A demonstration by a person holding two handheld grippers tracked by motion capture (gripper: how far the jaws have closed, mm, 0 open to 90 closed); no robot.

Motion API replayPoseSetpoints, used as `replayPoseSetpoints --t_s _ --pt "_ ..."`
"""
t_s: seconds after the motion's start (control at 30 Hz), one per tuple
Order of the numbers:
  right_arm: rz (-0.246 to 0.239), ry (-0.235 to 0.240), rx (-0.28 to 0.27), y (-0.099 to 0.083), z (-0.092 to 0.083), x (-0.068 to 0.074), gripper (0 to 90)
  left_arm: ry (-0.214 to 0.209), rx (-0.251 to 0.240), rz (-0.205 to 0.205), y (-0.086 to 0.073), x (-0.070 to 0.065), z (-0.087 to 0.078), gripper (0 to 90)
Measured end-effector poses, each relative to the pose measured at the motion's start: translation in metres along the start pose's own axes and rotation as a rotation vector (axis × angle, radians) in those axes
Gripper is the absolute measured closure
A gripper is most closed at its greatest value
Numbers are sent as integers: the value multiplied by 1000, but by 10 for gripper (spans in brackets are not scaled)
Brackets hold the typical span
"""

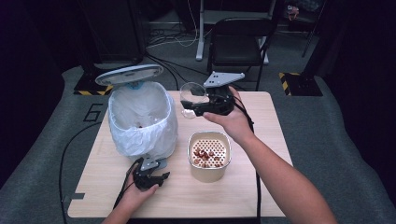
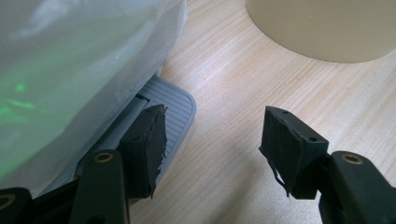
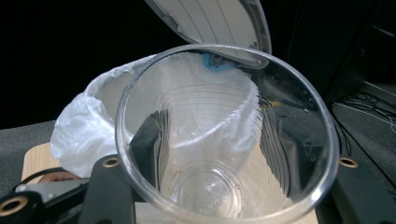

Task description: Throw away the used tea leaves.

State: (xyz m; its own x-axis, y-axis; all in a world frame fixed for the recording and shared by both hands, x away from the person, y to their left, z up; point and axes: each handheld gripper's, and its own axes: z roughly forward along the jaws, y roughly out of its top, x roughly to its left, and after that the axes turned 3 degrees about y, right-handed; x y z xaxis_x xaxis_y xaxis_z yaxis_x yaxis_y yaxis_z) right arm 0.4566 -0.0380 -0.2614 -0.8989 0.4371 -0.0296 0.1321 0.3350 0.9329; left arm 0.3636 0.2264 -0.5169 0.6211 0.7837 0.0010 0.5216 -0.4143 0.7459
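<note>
Clear ribbed plastic cup (image 3: 224, 140), empty, clamped by right gripper (image 1: 201, 108).

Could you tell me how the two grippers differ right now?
The right gripper is raised above the table, shut on a clear cup; the left gripper sits low and open, one jaw over the bin's pedal, holding nothing. Both are black, two-jawed and hand-held.

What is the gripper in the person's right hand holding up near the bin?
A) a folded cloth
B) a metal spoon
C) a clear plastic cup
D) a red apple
C: the right gripper is closed on a clear plastic cup, held above the table beside the open bin lined with a white bag; its black jaws press the cup's sides.
</note>
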Motion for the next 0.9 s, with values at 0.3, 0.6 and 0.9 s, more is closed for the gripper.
replayPoseSetpoints --t_s 0.3,0.6,0.9 --pt "-3 32 -8 21 23 10 423 -3 2 2 0 0 0 402" --pt "-26 54 16 32 51 19 419 -4 5 0 0 1 0 402" --pt "-18 79 30 34 75 24 410 -3 4 -1 0 0 0 402"
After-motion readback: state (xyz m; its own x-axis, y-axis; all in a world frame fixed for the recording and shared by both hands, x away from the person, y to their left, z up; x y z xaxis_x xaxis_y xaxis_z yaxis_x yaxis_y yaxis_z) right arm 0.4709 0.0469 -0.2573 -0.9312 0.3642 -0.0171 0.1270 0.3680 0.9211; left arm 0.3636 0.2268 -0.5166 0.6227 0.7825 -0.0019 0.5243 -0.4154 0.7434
